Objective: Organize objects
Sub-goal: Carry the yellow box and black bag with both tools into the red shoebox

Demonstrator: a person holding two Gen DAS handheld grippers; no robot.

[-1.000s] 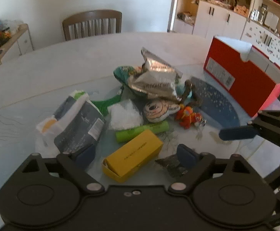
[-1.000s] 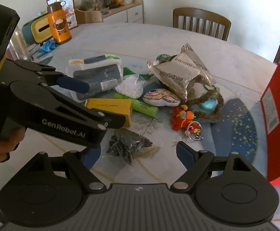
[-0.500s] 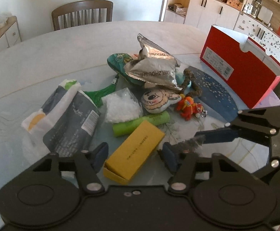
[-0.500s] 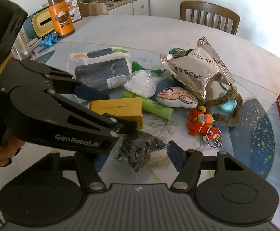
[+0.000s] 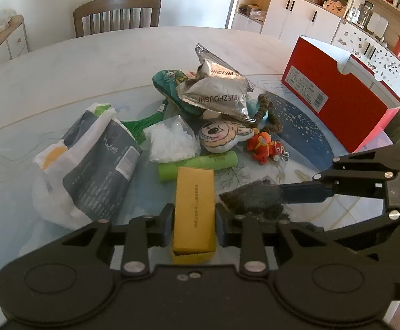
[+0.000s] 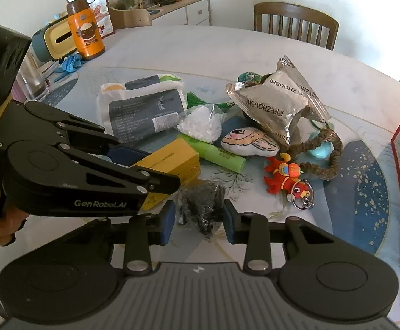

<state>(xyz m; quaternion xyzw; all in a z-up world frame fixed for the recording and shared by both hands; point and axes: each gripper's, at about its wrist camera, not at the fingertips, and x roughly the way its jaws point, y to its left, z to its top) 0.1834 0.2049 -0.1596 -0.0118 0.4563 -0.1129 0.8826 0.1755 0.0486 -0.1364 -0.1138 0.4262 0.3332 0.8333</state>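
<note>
A pile of small goods lies on the round table. My left gripper is shut on the yellow box, its pads pressed against both long sides; the same yellow box shows behind the left gripper's arm in the right wrist view. My right gripper is shut on a small clear bag of dark bits, also seen as the dark bag in the left wrist view. Just beyond lie a green tube, a bag of white crystals and a flat plush face.
A silver snack packet, a grey-white pouch, a red toy keychain and a brown cord loop crowd the middle. A red box stands at the right. An orange flask and a glass stand far left.
Both grippers moved down and forward and closed: the left one onto the yellow box, the right one onto the bag of dark bits. Both stood open before.
</note>
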